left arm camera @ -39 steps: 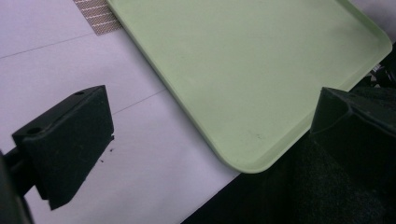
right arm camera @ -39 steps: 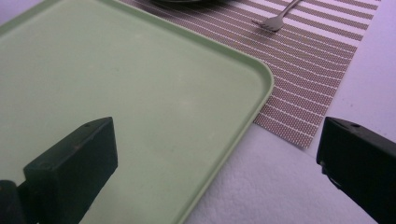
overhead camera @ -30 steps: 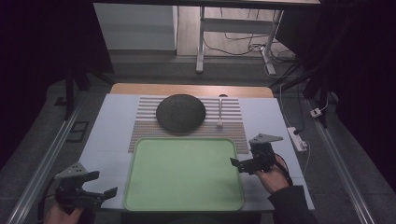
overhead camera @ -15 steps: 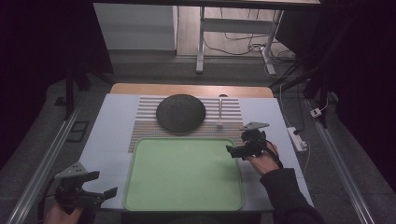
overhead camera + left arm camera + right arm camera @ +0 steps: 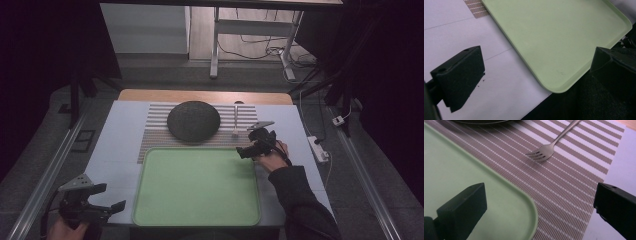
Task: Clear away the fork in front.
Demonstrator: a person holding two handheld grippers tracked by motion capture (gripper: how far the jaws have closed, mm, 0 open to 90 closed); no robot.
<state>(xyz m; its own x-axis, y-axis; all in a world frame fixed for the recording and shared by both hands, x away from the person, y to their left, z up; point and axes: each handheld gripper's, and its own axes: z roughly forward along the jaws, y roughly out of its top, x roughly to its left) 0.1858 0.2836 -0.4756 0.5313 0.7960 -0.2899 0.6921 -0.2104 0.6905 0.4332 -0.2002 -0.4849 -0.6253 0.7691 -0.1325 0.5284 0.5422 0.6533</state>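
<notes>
Desk [image 5: 120, 145] carries a striped placemat [image 5: 155, 125] at the far side and a green tray [image 5: 197, 185] near the person, tray's far edge overlapping the mat's near edge. Tray is bare. A dark round plate [image 5: 194, 120] sits on the mat, centre-left. The fork [image 5: 235, 120] lies on the mat just right of the plate, handle away from the person, tines toward the tray; in the right gripper view the fork [image 5: 549, 147] is ahead of the tray's rounded corner and apart from it. Right gripper [image 5: 248, 149] hovers over the tray's far right corner, fingers wide and holding nothing, aimed toward the fork [image 5: 461, 207]. Left gripper [image 5: 95, 202] is parked off the tray's near left corner, fingers also wide and holding nothing, tray edge [image 5: 531, 67] between them in its own view. Judgement: step in hand is the reach for the fork. To do it well: come in a bit further forward and right, line the fingers across the handle's width rather than along it, take the neck or lower handle and not the tines, drop low enough that the lower finger skims the mat, close squarely so the thin metal doesn't twist or skate away. Mat weave may give grip; keep clear of the plate rim.
</notes>
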